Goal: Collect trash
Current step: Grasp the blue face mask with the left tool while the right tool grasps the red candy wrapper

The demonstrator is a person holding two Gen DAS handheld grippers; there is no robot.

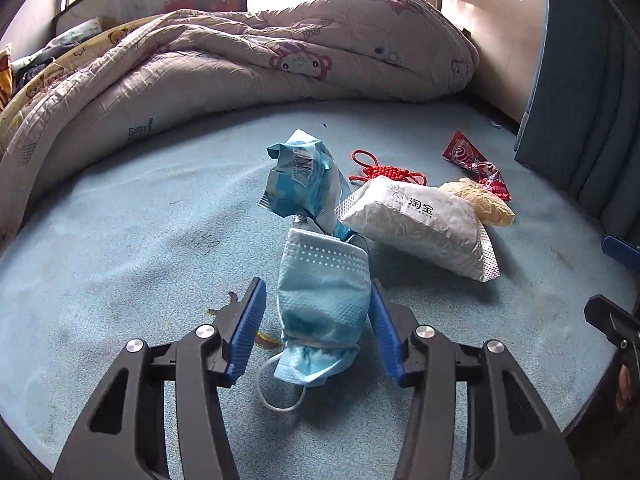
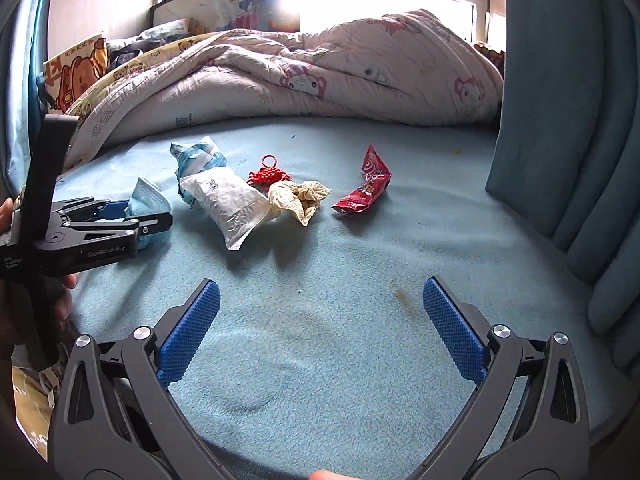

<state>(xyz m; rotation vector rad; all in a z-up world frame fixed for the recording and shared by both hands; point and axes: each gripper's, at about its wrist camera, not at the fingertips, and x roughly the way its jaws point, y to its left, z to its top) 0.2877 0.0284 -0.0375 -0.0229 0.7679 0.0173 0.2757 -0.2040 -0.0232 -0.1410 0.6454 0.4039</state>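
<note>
Fingers first: left gripper has its blue pads on either side of a crumpled blue face mask. Right pad looks to be touching the mask; a thin gap shows on the left side, so not clamped yet, jaws partly parted. Right gripper hangs with pads spread wide, nothing between them, over bare bed surface.

Biggest thing: bed with light blue sheet, all trash lying on it. Rumpled cartoon-print quilt piled along the far side. Teal curtain hangs at the right edge. Small brownish stain on the sheet near the right gripper's right pad.

Trash cluster mid-bed:
- white snack bag with printed characters, lying flat, just right of the mask
- crumpled blue-white wrapper, standing up behind the mask, touching the white bag's left end
- red wrapper, lying apart to the right of the pile
- crumpled beige tissue, touching the white bag's right end
- red knotted cord ornament, behind the white bag and tissue

Mask ear loop trails on the sheet toward the camera. In the right wrist view the left gripper sits at far left with the mask in its jaws, left of the pile.
</note>
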